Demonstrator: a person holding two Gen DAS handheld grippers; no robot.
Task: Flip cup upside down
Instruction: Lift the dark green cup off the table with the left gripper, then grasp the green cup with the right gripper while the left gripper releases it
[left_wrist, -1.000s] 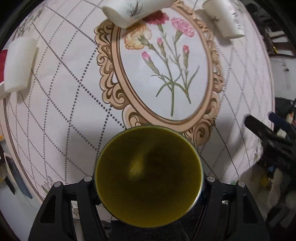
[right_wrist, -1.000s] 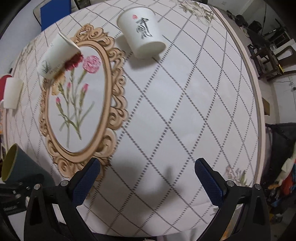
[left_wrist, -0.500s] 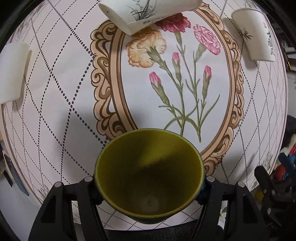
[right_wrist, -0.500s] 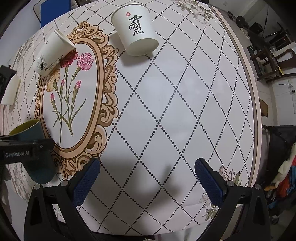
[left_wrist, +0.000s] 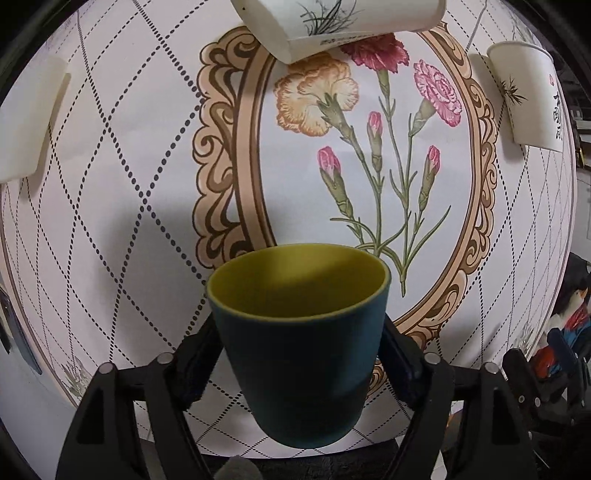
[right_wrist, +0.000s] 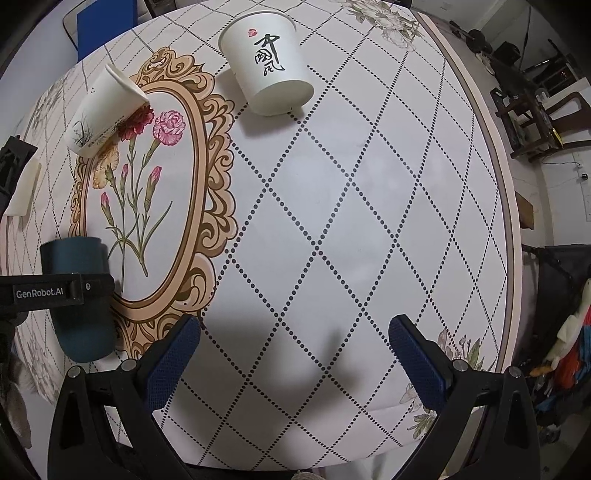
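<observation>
A dark teal cup with a yellow-green inside is held between the fingers of my left gripper, which is shut on its sides. The cup is tilted, its mouth facing away and down toward the flower-print tablecloth. In the right wrist view the same cup hangs above the table's near left part with its mouth toward the table, clamped by the left gripper. My right gripper is open and empty above the near edge of the table.
Three white paper cups are on the table. One paper cup with black calligraphy stands upside down at the back. Another lies on its side on the oval flower frame. A third is at the far left. Chairs stand beyond the right edge.
My left gripper has turned the teal cup over: earlier I looked straight into its mouth, now I see its outer wall and only part of the inside. The right gripper stayed nearly still.
</observation>
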